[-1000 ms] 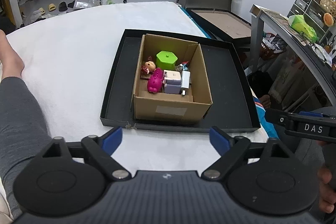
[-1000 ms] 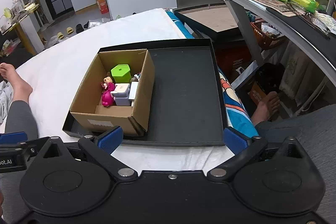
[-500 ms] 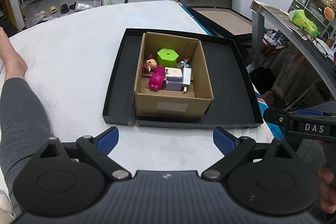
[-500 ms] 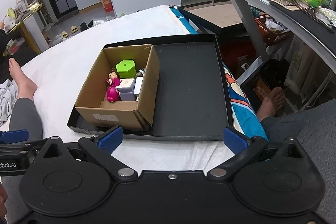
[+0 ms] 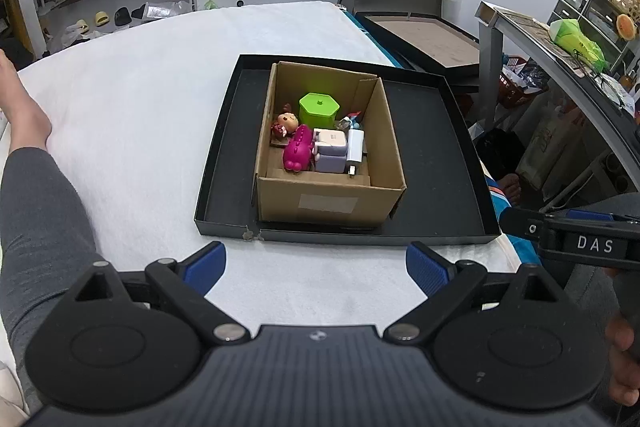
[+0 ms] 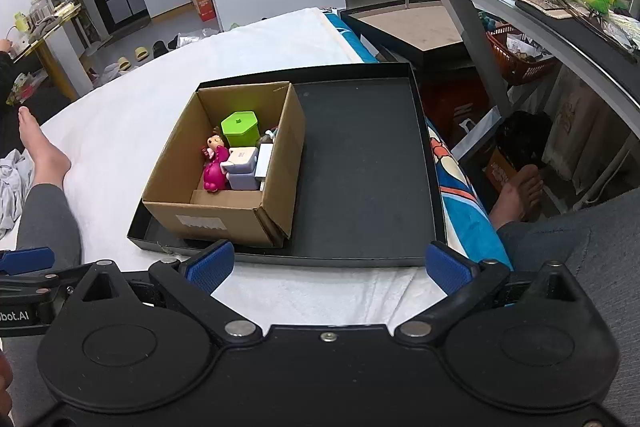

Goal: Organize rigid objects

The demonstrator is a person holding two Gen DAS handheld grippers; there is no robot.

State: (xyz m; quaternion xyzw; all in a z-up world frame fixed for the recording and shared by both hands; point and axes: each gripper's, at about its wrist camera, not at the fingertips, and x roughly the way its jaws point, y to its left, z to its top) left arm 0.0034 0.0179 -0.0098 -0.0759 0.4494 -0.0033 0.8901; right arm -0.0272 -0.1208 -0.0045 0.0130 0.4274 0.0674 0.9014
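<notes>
Toys wait boxed as both tongs hover spread and empty

A cardboard box (image 5: 328,203) in the left half of the black tray (image 5: 436,155) holds a green hexagonal container (image 5: 319,108), pink doll (image 5: 298,151) and white charger (image 5: 355,151): light, stiff pieces, probably best pinched across flat sides. The left gripper (image 5: 316,261) faces the box squarely; the right gripper (image 6: 328,265) alone sees the tray's bare right half.

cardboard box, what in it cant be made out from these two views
- Small item behind the white charger: left wrist view shows only a blue and red tip; in the right wrist view the box wall hides most of it.
- Doll: its lower body is hidden by the pink toy.
- Label on the cardboard box: too blurred to read.
</notes>
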